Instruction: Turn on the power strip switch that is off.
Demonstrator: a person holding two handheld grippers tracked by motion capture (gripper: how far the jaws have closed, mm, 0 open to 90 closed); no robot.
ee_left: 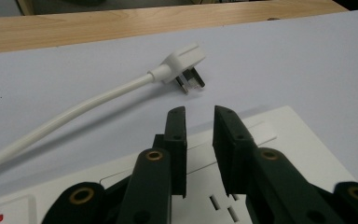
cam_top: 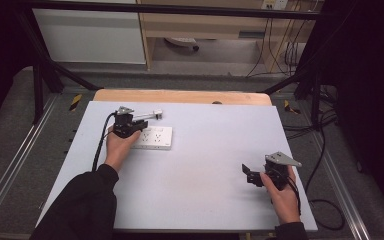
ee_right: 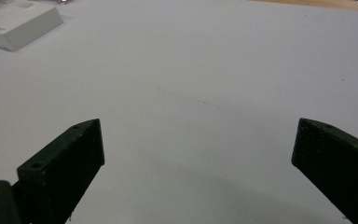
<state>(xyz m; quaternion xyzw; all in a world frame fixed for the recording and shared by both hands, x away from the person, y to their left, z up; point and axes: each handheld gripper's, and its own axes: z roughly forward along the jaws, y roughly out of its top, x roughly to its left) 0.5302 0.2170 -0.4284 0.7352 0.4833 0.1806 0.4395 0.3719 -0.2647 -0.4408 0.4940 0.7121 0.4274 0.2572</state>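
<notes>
Left gripper [ee_left: 199,114]: fingers [ee_left: 176,135] parted by a narrow gap, nothing between them, released. They hover low over the top face of the power strip [ee_left: 303,154], tips near its far edge. The left hand [cam_top: 119,146] rests at the strip's near-left end, likely to steady the tool above it.

Plug [ee_left: 182,65]: white, lying on its side just beyond the fingertips, prongs pointing back toward them, apart from the strip. Its cable [ee_left: 65,119] curves away to the left of the fingers. Judged: it lies free, ready to be picked up or just set down.

Right gripper [cam_top: 250,175]: fingers [ee_right: 65,163] spread wide, empty, well apart from the strip, parked over bare surface in the right hand [cam_top: 281,197]; probably idle.

Surface [cam_top: 215,165]: pale sheet on a wooden top. Ample open room between the two pairs of fingers and ahead of the right ones. Beyond the plug a short bare stretch, then the wooden far edge [ee_left: 121,23]; little margin there for sliding the plug outward.
</notes>
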